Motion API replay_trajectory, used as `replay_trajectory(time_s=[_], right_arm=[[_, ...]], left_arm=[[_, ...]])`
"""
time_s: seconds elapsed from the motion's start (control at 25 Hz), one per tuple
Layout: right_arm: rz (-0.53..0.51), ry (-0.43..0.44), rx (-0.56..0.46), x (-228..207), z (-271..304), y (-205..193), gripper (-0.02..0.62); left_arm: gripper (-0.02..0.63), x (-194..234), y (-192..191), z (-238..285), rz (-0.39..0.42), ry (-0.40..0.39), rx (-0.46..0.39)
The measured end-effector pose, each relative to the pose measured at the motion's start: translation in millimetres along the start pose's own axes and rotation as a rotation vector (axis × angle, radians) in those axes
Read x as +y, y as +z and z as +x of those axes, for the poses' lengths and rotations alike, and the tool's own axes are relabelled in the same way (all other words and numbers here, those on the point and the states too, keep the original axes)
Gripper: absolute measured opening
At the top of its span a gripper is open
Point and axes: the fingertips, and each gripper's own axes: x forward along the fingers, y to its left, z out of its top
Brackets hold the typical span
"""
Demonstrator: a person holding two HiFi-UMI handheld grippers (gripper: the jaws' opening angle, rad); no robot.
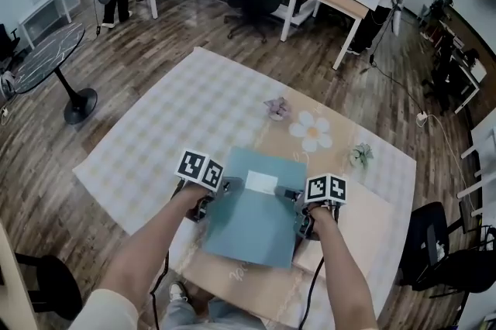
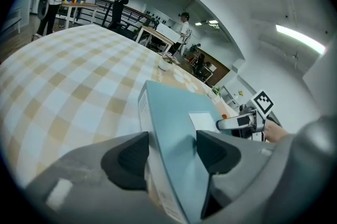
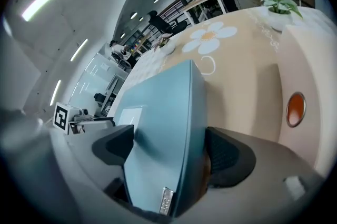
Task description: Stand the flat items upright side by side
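Observation:
A flat teal box (image 1: 256,212) with a white label lies tilted on the table, held at its two long sides. My left gripper (image 1: 209,206) is at its left edge. In the left gripper view the box (image 2: 174,128) fills the gap of that gripper (image 2: 171,157), and both pads press on it. My right gripper (image 1: 302,221) is at the right edge. In the right gripper view the box (image 3: 163,128) sits between its jaws (image 3: 171,152), which stand wide with a dark gap beside the right pad. A cream flat box (image 1: 364,221) lies to the right.
The table carries a checked cloth (image 1: 170,135) and a tan runner with a daisy print (image 1: 311,131). Two small potted plants (image 1: 360,156) (image 1: 277,108) stand beyond the box. The cream box shows an orange disc (image 3: 296,108). Desks, chairs and people fill the room behind.

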Motion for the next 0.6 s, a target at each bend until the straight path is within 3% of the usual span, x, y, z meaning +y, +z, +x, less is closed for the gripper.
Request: replay_trajectory(time_s=[0.28,0.6], right_arm=[[-0.072,-0.026,-0.093,22.7,-12.8,10.6,0.431],[-0.247,-0.045,-0.279,87.6,-49.9,35.7,0.431]], left_arm=[[0.29,-5.3,13.9,-19.6,0.046,0.041,-0.061],[0.288,-24.1,55.3,-80.9,0.185,0.091,-0.213]])
